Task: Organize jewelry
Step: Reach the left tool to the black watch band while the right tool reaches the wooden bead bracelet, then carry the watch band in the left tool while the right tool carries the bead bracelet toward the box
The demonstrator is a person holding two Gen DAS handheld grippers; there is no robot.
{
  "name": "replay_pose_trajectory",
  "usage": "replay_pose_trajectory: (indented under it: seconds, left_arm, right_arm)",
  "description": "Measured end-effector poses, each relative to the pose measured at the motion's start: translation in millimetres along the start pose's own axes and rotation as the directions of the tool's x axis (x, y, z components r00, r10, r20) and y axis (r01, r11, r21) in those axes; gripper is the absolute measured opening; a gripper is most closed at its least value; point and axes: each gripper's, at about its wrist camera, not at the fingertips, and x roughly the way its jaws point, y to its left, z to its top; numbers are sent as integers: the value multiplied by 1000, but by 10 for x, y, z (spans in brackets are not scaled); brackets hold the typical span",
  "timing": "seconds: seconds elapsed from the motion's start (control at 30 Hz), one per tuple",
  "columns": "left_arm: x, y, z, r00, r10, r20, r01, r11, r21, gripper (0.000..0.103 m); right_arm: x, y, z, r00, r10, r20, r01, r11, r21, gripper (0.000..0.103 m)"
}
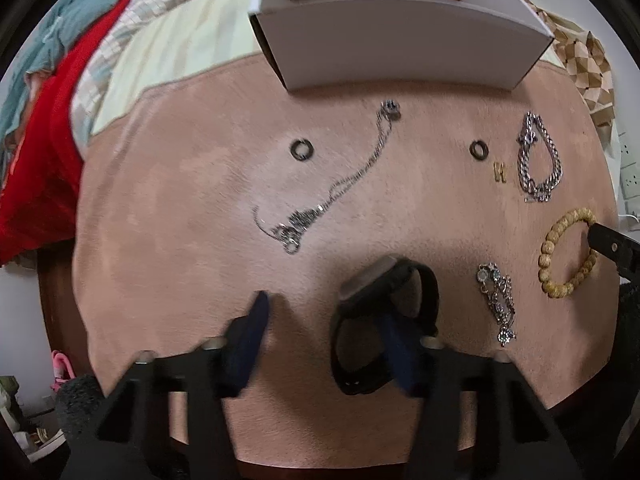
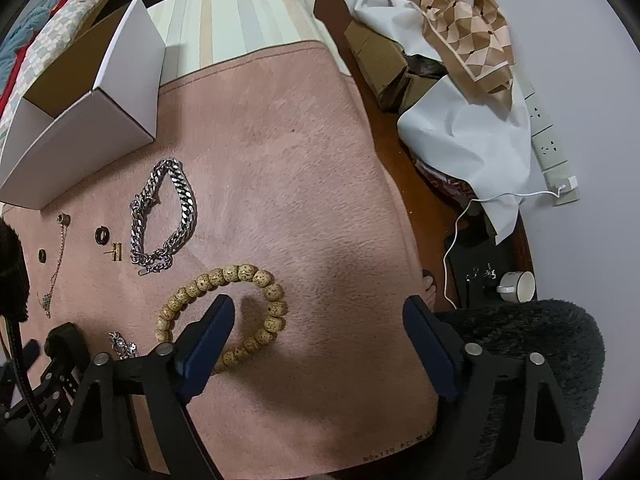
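Note:
Jewelry lies on a pink mat point(image 1: 192, 168). My left gripper point(image 1: 324, 320) is open; its right finger point(image 1: 396, 344) pokes through the loop of a black watch point(image 1: 400, 280). Ahead lie a thin silver necklace point(image 1: 340, 188), two dark rings point(image 1: 302, 149) point(image 1: 478, 149), a gold H charm point(image 1: 499, 172), a silver chain bracelet point(image 1: 538, 160), a sparkly earring cluster point(image 1: 498, 300) and a wooden bead bracelet point(image 1: 568, 252). My right gripper point(image 2: 320, 320) is open; its left finger point(image 2: 212, 328) sits inside the bead bracelet point(image 2: 228, 312). The chain bracelet point(image 2: 168, 216) lies beyond.
An open white cardboard box point(image 1: 400, 44) stands at the mat's far edge, also in the right wrist view point(image 2: 88, 120). Right of the mat are crumpled paper and boxes point(image 2: 452, 80), a power strip point(image 2: 548, 140), a white cable and a cup point(image 2: 516, 286). Bedding point(image 1: 60, 80) lies at left.

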Motion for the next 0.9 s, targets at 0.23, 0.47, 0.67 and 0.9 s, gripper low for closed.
replay_pose_trajectory:
  seconds: [0.23,0.47,0.67,0.9]
  left_arm:
    - [-16,-27,-25,999,-16,46,16,1000,10,7]
    - [-178,89,55,997,-34,74,34,999,2,6]
    - [-489,200,68,991,-52,126,54,998,-12,5]
    - [-793,284,215,976,-73,205,81,996,-31,5]
  right_arm:
    - [44,80,-68,999,51,12,-51,999,-11,53]
    - [-17,301,-139,998,44,43,-41,998,-53,10]
    - [-111,351,-157,996,69,60,-65,995,-72,9]
    - [-521,455,-122,981,125,147,-113,990,-90,9]
